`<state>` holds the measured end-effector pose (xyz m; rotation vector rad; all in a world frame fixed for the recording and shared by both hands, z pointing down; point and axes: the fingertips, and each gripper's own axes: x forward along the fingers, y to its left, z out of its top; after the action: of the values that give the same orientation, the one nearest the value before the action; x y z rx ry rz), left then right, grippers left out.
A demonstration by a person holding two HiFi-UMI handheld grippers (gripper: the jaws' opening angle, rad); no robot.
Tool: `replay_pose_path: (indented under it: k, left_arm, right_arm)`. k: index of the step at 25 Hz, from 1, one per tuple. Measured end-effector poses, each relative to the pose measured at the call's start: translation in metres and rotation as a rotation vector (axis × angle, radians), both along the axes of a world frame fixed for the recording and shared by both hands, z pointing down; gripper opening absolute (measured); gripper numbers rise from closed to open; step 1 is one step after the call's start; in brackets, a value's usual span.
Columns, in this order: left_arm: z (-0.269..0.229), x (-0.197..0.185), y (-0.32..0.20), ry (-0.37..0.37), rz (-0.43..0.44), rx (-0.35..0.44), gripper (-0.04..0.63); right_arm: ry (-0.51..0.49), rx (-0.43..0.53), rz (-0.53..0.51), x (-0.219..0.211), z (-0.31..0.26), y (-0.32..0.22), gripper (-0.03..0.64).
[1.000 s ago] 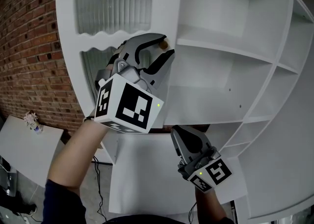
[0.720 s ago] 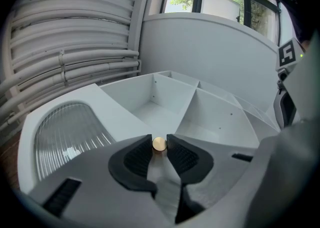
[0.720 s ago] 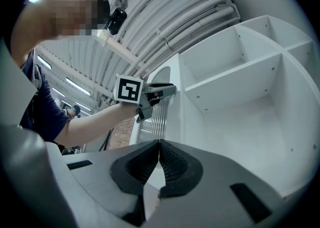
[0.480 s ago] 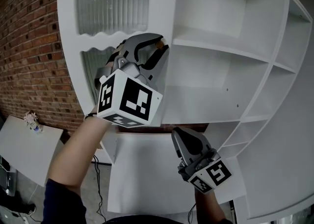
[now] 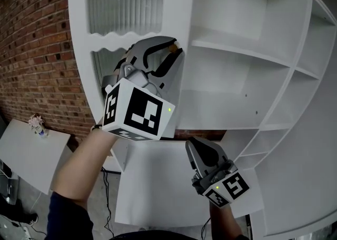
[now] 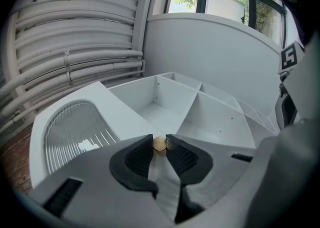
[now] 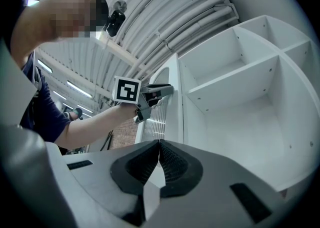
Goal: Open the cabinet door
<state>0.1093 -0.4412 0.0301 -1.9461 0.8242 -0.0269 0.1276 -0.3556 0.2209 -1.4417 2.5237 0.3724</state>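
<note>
The cabinet door (image 5: 131, 18), the white one with ribbed glass, sits left of the open shelves (image 5: 242, 55). Its little wooden knob (image 6: 159, 143) is at the door's right edge. The left gripper (image 5: 175, 49) has just been closing, and its fingers are now pinched on that knob from both sides. Can't really tell from here if the door's cracked open at all. The right gripper (image 7: 159, 147) hangs lower down in front of the cabinet, fingers shut on nothing. Brick wall (image 5: 31, 49) off to the left.

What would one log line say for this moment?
left claw: jaws just closed on door knob | right claw: shut, empty
</note>
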Motion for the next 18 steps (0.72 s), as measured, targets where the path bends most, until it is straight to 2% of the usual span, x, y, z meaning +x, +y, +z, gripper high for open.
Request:
replay_pose_path:
  k: [10,18]
  left_arm:
    - [0.000,-0.023,0.040,0.043,0.035,0.053,0.075]
    - [0.000,-0.044,0.066,0.046,0.055,0.030,0.074]
  right_arm:
    - [0.000,-0.005,-0.032,-0.013,0.001,0.008,0.026]
    - [0.000,-0.008,-0.044,-0.021,0.001,0.026,0.025]
